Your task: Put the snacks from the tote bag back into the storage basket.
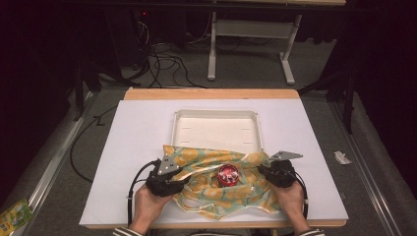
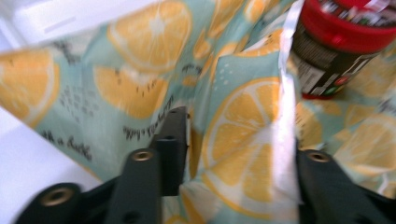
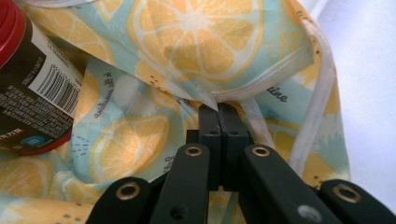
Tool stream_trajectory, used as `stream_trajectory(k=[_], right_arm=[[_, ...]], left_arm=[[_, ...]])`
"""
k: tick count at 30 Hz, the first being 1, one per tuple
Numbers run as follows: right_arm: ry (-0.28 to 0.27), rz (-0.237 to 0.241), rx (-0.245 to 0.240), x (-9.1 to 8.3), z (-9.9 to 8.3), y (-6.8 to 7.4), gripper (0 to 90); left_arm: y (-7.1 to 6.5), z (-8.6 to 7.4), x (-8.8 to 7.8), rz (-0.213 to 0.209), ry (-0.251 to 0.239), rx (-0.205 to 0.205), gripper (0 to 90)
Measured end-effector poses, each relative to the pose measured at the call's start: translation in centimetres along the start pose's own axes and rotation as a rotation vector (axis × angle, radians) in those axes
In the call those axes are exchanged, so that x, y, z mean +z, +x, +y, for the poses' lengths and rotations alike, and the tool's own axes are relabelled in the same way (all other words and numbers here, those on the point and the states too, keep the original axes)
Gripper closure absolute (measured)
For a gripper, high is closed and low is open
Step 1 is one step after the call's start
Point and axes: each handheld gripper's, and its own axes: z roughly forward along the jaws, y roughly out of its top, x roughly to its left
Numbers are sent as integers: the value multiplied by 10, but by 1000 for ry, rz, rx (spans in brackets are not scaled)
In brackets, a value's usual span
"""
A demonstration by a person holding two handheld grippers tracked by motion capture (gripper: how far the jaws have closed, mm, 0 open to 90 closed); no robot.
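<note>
a crumpled pale-green fabric bag printed with orange lemon slices (image 1: 216, 184) lies on the white tabletop (image 1: 133, 147), near the person's edge, with its far side lapping over the near rim of a shallow white plastic tray (image 1: 215, 129). a small dark jar with a red lid (image 1: 227, 174) stands in the middle of the cloth, between the two hands. in the high view the left claw (image 1: 169, 172) sits at the bag's left edge and the right claw (image 1: 269, 169) at its right edge, each held in a hand coming in from the bottom. in the left gripper view the left claw's jaws stand apart, with a fold of the lemon cloth and its white hem between them; the picture is blurred there, so whether a pad touches the cloth i cannot tell. the jar rises at the upper right of that view, just beyond the fold. in the right gripper view the right claw (image 3: 218, 112) is pressed together, clamped on the bag's white-trimmed edge, with a white drawstring (image 3: 313, 116) running down beside it and the jar's barcode label at the left.
</note>
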Motion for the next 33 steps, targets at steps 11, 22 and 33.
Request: stream_trajectory(k=[11,22,33], right_arm=[[4,-6,-22,0,2,3,900],[19,-2,-31,0,2,3,900],[19,3,-36,2,2,5,900]], left_arm=[[15,17,8,138,1,5,362],[35,18,28,255,28,-48,301],[48,14,40,259,98,-154,291]])
